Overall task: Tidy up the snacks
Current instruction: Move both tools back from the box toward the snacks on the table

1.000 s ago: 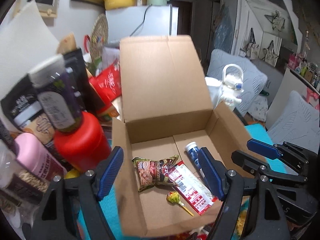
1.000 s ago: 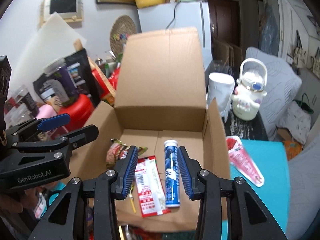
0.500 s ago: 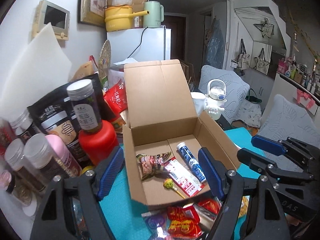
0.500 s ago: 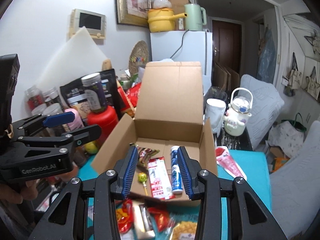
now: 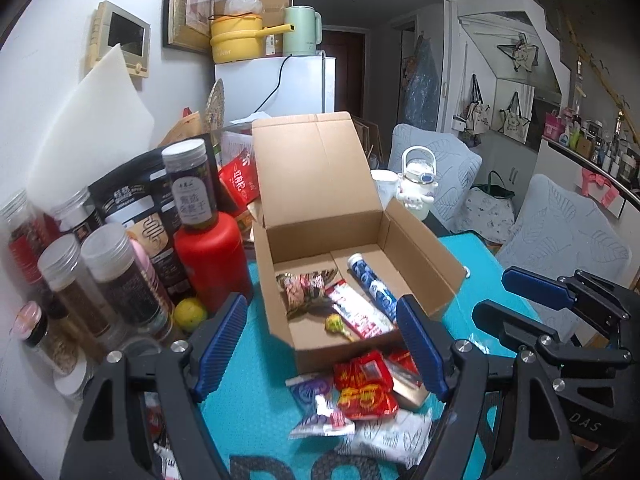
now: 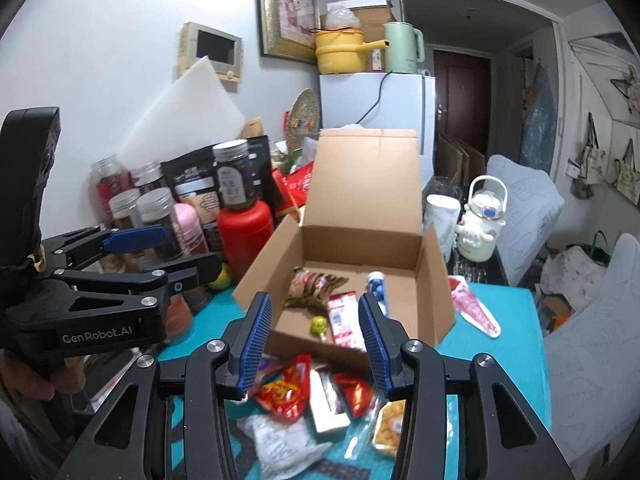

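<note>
Centre frame in both views, box (image 5: pixel 344 216) sits on teal surface (image 5: pixel 476 252), lid flap up so snacks can drop in. Inside on floor: blue tube (image 5: pixel 370 282), red-white sachet (image 5: pixel 358 312), crinkled bag (image 5: pixel 304 286), lollipop (image 5: pixel 334 324). Just below box's near wall, loose packet pile (image 5: pixel 366 392) waits unsorted, red foil ones on top. Left claw (image 5: pixel 320 344) wide open, empty. Right claw (image 6: pixel 314 340) part open, has just been opening, nothing between pads. Jars (image 5: pixel 100 272) and red bottle (image 5: pixel 212 260) crowd left of frame.
</note>
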The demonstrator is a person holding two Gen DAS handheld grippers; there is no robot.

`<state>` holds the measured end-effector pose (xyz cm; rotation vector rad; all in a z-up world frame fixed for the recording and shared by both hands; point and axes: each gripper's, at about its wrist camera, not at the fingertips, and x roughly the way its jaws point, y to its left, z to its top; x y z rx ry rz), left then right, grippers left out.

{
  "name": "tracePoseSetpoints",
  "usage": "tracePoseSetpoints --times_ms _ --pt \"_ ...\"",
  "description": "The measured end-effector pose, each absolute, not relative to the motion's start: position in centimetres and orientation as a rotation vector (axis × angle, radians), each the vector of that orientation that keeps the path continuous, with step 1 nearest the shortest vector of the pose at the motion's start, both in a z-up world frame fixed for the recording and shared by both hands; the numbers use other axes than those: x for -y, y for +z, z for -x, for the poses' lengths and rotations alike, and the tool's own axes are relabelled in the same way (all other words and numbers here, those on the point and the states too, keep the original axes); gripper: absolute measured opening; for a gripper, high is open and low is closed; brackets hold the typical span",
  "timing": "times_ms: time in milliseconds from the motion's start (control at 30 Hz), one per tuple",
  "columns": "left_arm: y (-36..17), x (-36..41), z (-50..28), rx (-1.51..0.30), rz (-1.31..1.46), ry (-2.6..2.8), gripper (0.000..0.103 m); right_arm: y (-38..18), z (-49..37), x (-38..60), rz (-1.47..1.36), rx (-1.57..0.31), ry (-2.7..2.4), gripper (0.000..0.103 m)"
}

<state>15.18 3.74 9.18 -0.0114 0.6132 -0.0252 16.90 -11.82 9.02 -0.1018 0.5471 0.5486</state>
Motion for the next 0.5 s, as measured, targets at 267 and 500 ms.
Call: tracePoseSetpoints --times_ms 267,500 --pt "7.7 -4.4 -13.1 -0.649 0.010 -0.026 0.077 6.8 -15.2 11.4 0.076 -0.604 0.571 0.048" --pt "5.5 -4.8 -13.1 -0.709 0.003 -0.046 0.077 3.9 -14.2 10.8 0.064 -0.669 0.603 0.050"
